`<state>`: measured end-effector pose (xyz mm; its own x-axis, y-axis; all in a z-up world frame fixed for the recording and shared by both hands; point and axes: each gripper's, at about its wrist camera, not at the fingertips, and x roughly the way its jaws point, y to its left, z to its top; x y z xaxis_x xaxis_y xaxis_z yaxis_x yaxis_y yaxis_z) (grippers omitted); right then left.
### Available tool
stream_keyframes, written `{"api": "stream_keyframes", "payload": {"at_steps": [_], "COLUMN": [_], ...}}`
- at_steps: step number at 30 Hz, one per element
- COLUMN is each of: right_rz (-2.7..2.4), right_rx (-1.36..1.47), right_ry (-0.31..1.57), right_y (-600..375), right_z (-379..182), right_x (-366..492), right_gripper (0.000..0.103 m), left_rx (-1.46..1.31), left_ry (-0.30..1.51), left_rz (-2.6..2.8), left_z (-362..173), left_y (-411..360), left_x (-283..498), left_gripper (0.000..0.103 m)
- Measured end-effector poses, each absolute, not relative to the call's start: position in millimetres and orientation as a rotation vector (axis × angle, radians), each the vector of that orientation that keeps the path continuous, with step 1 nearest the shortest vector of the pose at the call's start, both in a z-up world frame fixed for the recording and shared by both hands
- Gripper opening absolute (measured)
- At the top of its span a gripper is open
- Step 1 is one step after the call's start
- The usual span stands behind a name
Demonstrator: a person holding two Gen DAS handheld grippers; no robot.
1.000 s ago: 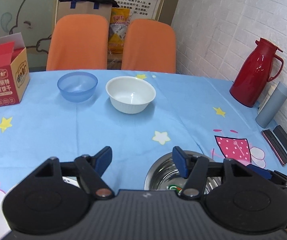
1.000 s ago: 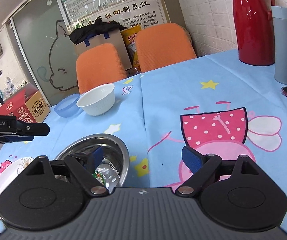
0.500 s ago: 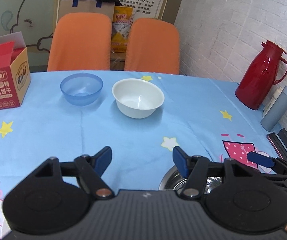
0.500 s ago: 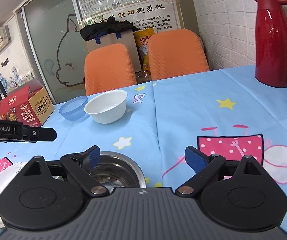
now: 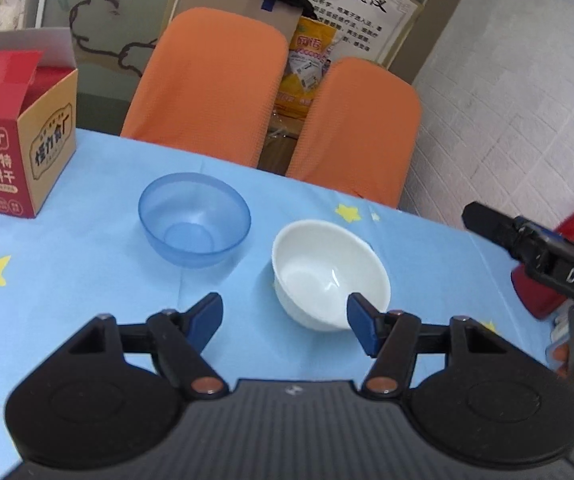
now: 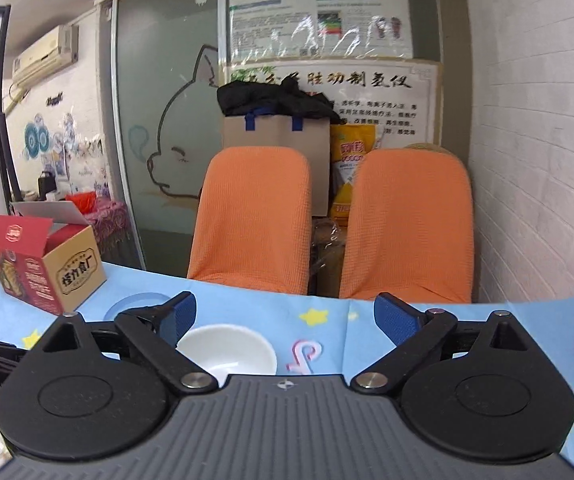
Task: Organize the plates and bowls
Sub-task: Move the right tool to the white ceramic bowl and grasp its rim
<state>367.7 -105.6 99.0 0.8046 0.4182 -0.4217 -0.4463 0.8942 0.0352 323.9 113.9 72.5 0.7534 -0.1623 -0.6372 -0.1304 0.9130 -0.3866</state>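
A white bowl [image 5: 329, 272] and a clear blue bowl [image 5: 194, 218] stand side by side on the blue tablecloth [image 5: 87, 280]. My left gripper [image 5: 285, 322] is open and empty, just short of the white bowl, which sits between and beyond its fingertips. My right gripper [image 6: 285, 318] is open and empty, raised and level; the white bowl [image 6: 227, 354] shows low behind its left finger, and the blue bowl's rim [image 6: 135, 300] is partly hidden. The right gripper's body shows at the right edge of the left wrist view [image 5: 543, 252].
An open red biscuit box [image 5: 19, 148] stands at the table's far left. Two orange chairs [image 5: 215, 80] stand behind the table. A red thermos [image 5: 547, 296] is at the right, partly hidden. A white brick wall is at the right.
Both grippers have moved forward toward the bowls and risen. The steel bowl and the plate near the front have dropped out of view. Both grippers stay open.
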Motion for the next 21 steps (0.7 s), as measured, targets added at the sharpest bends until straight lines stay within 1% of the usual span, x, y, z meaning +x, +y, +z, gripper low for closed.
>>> {"api": "stream_keyframes", "payload": {"at_steps": [6, 11, 21], "right_rz": [0.478, 0.460, 0.509], "right_rx": [-0.036, -0.065, -0.113], "right_ry": [0.580, 0.648, 0.777], "right_y": [-101.6, -101.2, -75.7], "right_z": [59.0, 41.7, 6.0], "right_x": [407.5, 413.4, 421.3], "right_gripper": [0.103, 0.103, 0.103], "left_rx": [-0.560, -0.684, -0.672], "left_ry": [0.778, 0.818, 0.858], "left_rz": [-0.005, 0.027, 0.096], "left_z": [52.9, 29.4, 15.0], "left_y": [118.0, 118.3, 105.9], "left_x": [361.5, 383.2, 408.9], "left_gripper": [0.062, 0.062, 0.062]}}
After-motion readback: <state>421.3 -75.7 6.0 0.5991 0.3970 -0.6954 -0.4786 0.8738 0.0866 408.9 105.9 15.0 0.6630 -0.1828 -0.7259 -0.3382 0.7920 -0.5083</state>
